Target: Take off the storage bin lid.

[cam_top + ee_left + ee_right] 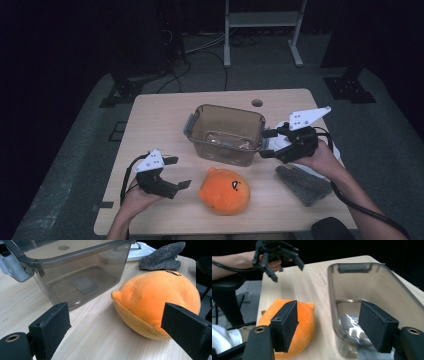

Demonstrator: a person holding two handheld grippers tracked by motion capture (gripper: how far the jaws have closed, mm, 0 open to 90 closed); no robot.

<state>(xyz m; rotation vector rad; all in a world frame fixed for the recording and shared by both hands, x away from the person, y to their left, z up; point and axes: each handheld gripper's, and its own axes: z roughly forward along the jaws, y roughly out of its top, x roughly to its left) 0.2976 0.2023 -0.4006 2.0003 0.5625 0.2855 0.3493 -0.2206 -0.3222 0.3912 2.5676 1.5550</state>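
Observation:
An orange plush toy (225, 191) lies near the table's front edge, in front of an empty clear grey bin (226, 134). My left gripper (179, 172) hovers just left of the plush, jaws open and pointing at it, with nothing between them. In the left gripper view the plush (155, 297) sits just ahead of the right jaw and the bin (75, 272) stands behind. My right gripper (266, 144) hangs at the bin's right end, open and empty. Its own view looks past the bin's rim (332, 302) to the plush (304, 317).
A grey felt cloth (303, 184) lies at the front right under my right wrist. A white flat piece (140, 250) rests behind it. The table (160, 115) has a round hole (257, 103) at the back. A frame's metal legs (227, 50) stand on the floor beyond.

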